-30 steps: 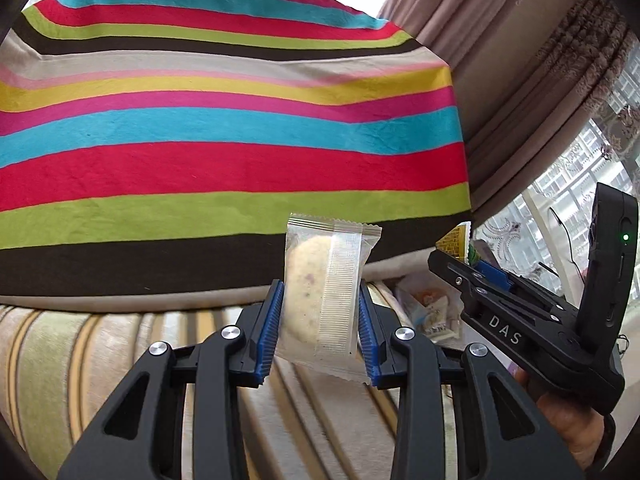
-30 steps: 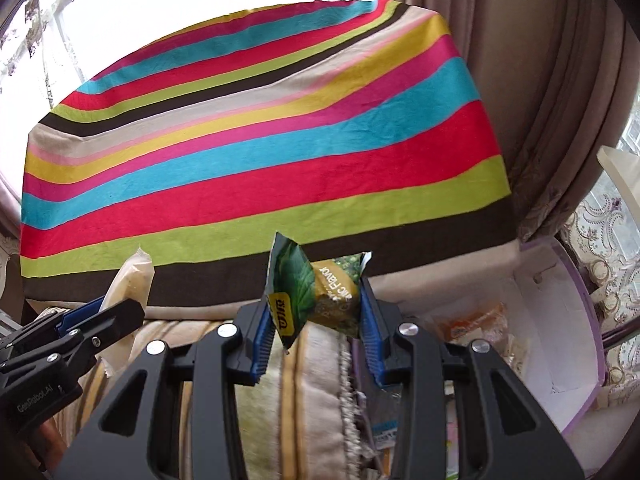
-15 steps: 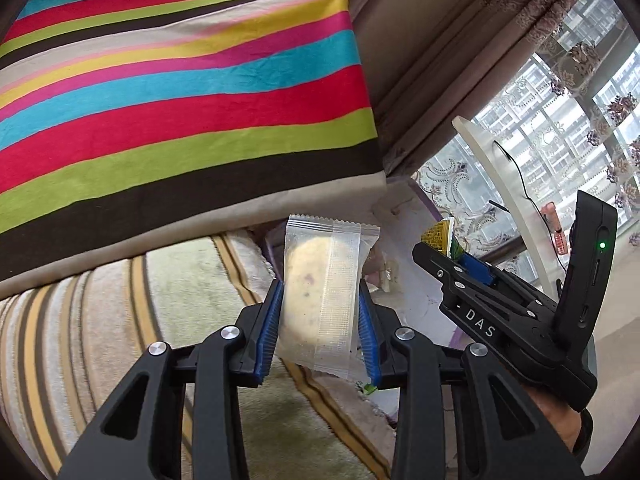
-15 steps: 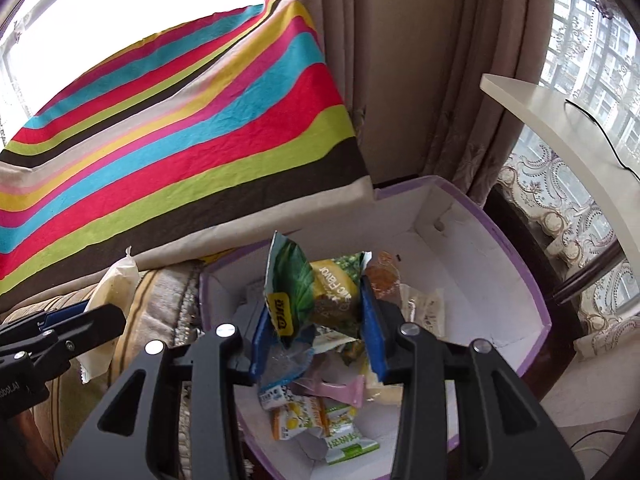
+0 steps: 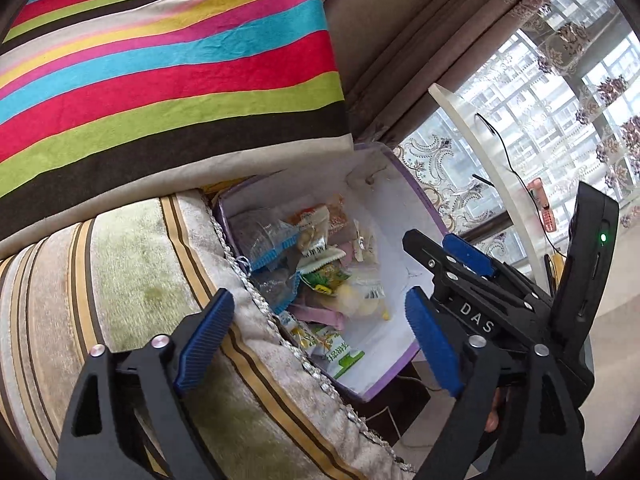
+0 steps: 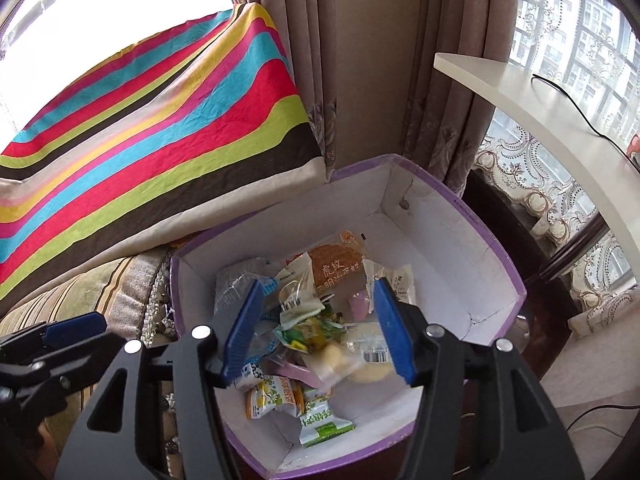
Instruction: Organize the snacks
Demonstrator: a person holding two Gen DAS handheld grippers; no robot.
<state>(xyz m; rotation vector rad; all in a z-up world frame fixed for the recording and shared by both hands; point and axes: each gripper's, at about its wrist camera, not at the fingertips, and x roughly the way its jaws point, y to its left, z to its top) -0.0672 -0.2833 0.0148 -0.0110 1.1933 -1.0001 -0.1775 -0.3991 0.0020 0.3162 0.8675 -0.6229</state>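
The snack packets lie heaped in the purple-rimmed box beside the sofa cushion's beaded edge. A pale cookie packet rests atop the heap, directly under the right gripper, the nearer one. Both sets of fingers have just been opening and hold nothing; the left gripper straddles the box's near rim.

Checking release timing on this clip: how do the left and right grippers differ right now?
The left gripper has its jaws spread wider than the right gripper. The left hangs over the sofa edge beside the box; the right hangs directly over the snacks in the box. Both have just been opening, with nothing between the jaws.
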